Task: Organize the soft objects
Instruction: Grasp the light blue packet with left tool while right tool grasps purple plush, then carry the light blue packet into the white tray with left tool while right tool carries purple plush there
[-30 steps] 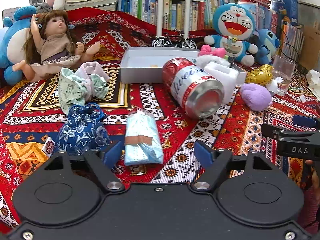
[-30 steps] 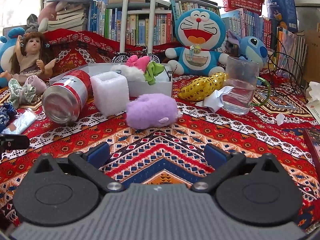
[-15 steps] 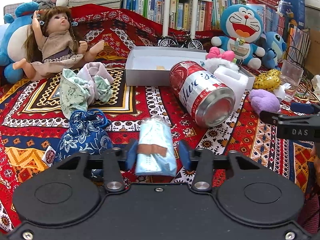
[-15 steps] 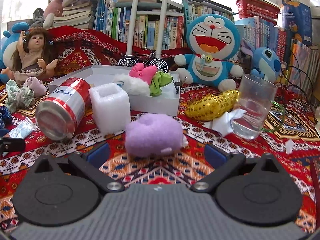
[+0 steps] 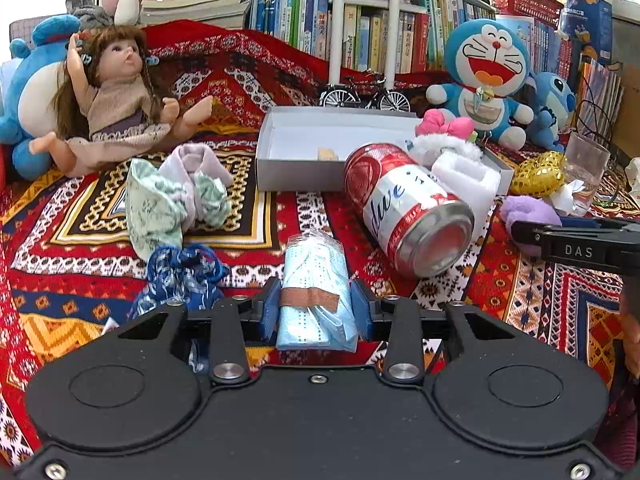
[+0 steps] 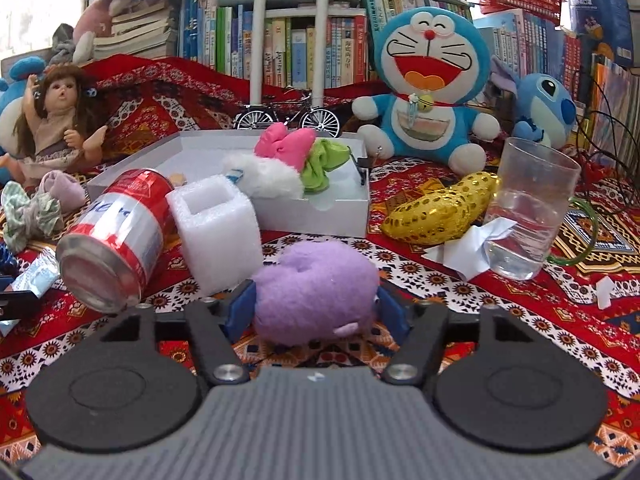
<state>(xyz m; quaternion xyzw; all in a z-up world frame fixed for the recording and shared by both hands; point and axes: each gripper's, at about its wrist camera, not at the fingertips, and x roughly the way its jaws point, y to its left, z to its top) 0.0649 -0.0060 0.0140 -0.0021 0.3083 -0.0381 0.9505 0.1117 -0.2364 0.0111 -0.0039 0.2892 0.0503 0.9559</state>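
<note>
Both pairs of fingers are closed on soft things, as we see them. On the left, our left gripper [image 5: 316,312] clamps a light-blue pack of face masks [image 5: 316,296] in clear crinkled plastic, banded by a brown strip of tape; the blue pads press its two sides, and it lies lengthwise on the patterned red cloth [image 5: 540,300] covering the tabletop. Just left of it sits a dark-blue floral pouch [image 5: 180,276], and beyond that a crumpled green-and-lilac fabric bundle [image 5: 176,196]. Right of the pack lies a red-and-white can [image 5: 408,208] on its side, with a white foam block [image 6: 216,232] just beside it. Further right, our right gripper [image 6: 316,308] grips a lilac plush toy [image 6: 316,288], rounded and fuzzy with a small pink patch at its lower edge, bulging between the pads low over the cloth. Behind it stands a shallow white box [image 6: 320,216] holding a white fluffy toy with a pink bow [image 6: 280,160] and a green scrunchie [image 6: 324,160]. To the right are a gold sequinned banana [image 6: 440,208] and a clear glass [image 6: 528,208].
</note>
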